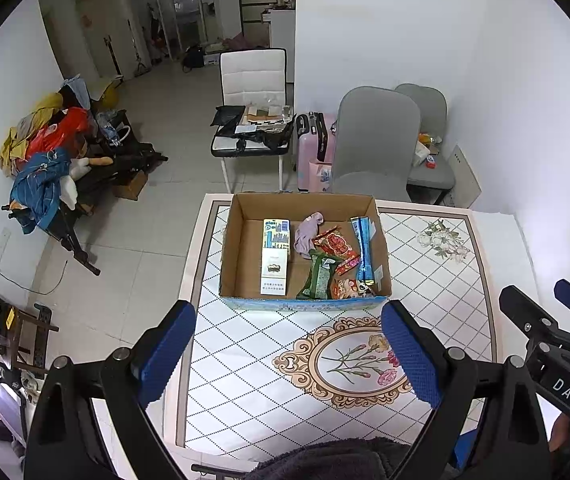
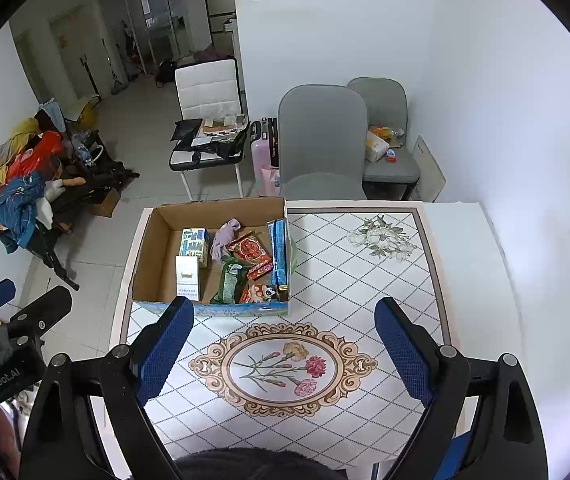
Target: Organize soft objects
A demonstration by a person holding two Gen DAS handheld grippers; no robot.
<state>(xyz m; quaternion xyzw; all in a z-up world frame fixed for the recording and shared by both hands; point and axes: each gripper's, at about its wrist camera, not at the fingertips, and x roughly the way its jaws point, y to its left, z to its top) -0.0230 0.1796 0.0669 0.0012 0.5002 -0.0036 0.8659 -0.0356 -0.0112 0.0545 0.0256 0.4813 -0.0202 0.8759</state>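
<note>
Both views bright, even, diffuse indoor light; shadows faint. Strong fisheye bowing, black vignette at corners. White wall (image 2: 505,100) nearly overexposed at right. Centre sharp: diamond-patterned floral tabletop (image 1: 425,280) crisp. Far dim hallway (image 1: 173,20) darker, soft in detail.

The right gripper (image 2: 281,344) hangs with jaws wide apart above the white diamond-patterned worktop (image 2: 365,300). Beyond it sits an open brown cardboard box (image 2: 153,248) holding a crumpled lilac cloth (image 2: 223,238), snack packets and two small cartons.
</note>
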